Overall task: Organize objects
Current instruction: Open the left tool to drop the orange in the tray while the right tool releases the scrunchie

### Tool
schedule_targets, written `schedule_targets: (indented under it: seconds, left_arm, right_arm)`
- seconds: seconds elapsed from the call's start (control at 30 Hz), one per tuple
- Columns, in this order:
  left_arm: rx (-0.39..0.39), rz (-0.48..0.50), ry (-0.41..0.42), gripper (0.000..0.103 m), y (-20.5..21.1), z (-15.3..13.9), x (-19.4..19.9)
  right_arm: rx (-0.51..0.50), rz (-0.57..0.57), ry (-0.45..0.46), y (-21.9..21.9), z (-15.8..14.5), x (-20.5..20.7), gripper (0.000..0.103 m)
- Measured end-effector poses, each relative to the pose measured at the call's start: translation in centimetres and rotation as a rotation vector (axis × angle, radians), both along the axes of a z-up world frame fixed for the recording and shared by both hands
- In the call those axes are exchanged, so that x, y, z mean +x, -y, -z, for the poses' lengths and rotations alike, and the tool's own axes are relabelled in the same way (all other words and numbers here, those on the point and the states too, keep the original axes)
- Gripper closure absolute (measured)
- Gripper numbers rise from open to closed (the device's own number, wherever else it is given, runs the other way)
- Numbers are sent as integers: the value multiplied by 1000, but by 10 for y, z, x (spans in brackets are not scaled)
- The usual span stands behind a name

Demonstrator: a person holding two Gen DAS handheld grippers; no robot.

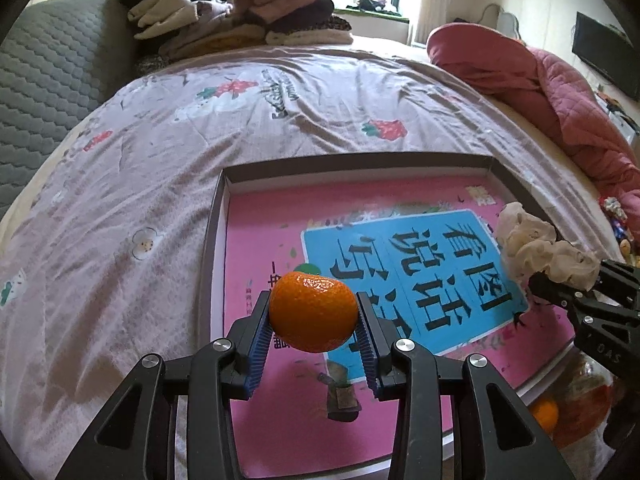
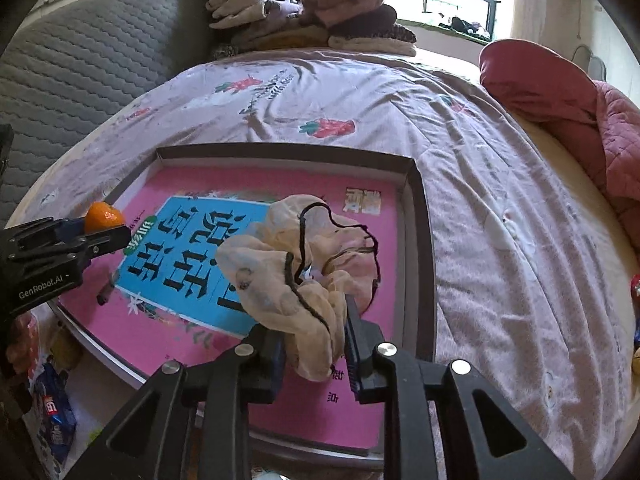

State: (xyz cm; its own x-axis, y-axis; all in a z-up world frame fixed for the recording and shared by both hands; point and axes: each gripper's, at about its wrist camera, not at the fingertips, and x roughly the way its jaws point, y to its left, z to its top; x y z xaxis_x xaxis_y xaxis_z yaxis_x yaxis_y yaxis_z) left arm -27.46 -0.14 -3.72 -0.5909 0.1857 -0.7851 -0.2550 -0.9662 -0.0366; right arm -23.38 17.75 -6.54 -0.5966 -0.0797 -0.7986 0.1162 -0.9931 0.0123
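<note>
- A shallow box (image 1: 216, 216) lay on the bed (image 1: 120, 200), with a book (image 1: 280, 240) flat inside it.
- The left tool (image 1: 314, 316) held a tangerine (image 1: 313, 311) above the book's left part.
- The right tool (image 2: 314, 336) held a scrunchie (image 2: 288, 264) above the book's right part.
- A clothes pile (image 1: 240, 20) sat on the bed behind the box.
- A quilt (image 1: 560, 100) lay to the box's right rear.
</note>
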Motion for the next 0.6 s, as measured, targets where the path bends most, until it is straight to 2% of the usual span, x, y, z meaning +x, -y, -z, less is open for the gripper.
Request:
schedule_targets:
  seconds: [0.37,0.4,0.47,0.6]
  left_arm:
    - [10,9,30,61,-1,4,0]
    - [14,11,25,60,-1,3,0]
    - [24,15,13,48,-1,0,2]
    - [32,9,3,45,1,-5,2]
  right_arm:
    - [-7,11,11,-3,-2,0,54]
    - [-8,6,11,-2,-2,0,54]
    - [-8,3,8,-2,-4,1,52]
    - [-21,3,-4,-2,-8,2,48]
